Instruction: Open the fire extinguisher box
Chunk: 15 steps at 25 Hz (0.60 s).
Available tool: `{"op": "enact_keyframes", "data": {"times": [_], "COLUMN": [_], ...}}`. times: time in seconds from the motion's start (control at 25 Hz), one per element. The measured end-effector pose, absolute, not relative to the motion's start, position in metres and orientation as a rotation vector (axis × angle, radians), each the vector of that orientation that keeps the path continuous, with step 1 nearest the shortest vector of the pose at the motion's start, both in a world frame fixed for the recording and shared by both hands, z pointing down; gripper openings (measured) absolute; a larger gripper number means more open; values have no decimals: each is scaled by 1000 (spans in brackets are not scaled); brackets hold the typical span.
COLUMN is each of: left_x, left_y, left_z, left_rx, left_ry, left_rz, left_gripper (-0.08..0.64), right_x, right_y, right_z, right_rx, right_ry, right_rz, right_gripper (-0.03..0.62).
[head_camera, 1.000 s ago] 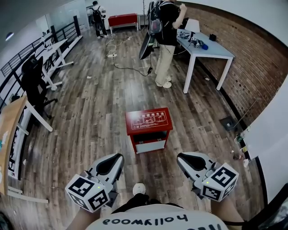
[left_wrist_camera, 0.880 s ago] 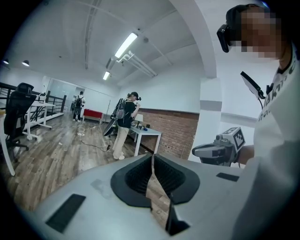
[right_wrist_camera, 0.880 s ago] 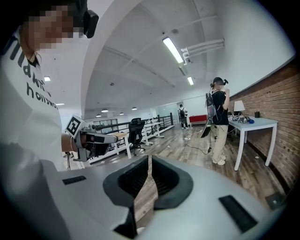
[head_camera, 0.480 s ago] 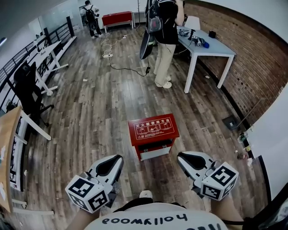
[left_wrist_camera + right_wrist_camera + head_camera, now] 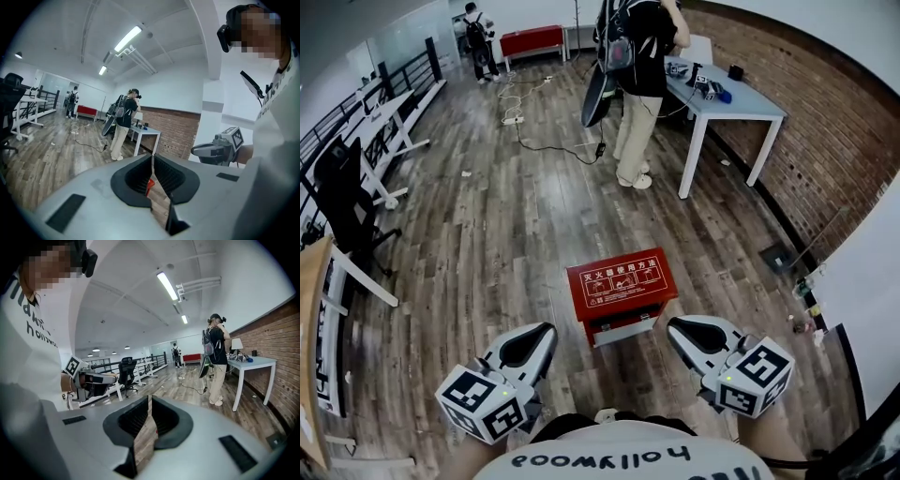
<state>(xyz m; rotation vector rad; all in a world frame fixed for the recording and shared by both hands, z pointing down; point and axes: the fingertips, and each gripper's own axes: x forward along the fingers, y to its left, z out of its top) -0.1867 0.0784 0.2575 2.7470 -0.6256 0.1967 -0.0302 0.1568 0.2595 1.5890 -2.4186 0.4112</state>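
Observation:
The fire extinguisher box [image 5: 619, 283] is a red cabinet standing on the wood floor, with white print on its top and its lid down. My left gripper [image 5: 546, 330] is held low and to the left of the box, apart from it, jaws shut and empty. On the box's right side my right gripper [image 5: 674, 327] hovers just short of it, also shut with nothing in it. In the left gripper view the jaws [image 5: 152, 157] meet at the tips and a sliver of the red box [image 5: 148, 185] shows behind them. The right gripper view shows its jaws [image 5: 149, 399] closed over bare floor.
A person with a backpack [image 5: 636, 84] stands at a white table [image 5: 741, 101] by the brick wall [image 5: 834, 122]. A black cable [image 5: 553, 145] trails across the floor. Left are an office chair [image 5: 342, 187] and desks [image 5: 319, 309]. A second person [image 5: 474, 36] stands by a far red bench [image 5: 525, 39].
The box has drawn nearer in the head view, now lying between the two gripper tips. Both grippers have advanced toward it together, still shut.

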Motion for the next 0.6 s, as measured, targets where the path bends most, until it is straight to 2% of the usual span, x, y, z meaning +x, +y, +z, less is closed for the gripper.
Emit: {"op": "enact_keyframes", "data": {"times": [0.6], "left_x": [-187], "left_y": [37], "left_z": [272], "left_rx": [2708], "left_ry": [-596], "left_rz": [196], "left_gripper": [21], "right_x": [-37], "right_y": [113], "right_z": [271], "right_rx": [1543], "right_ry": [-2369], "right_rz": [433], "right_gripper": [11]}}
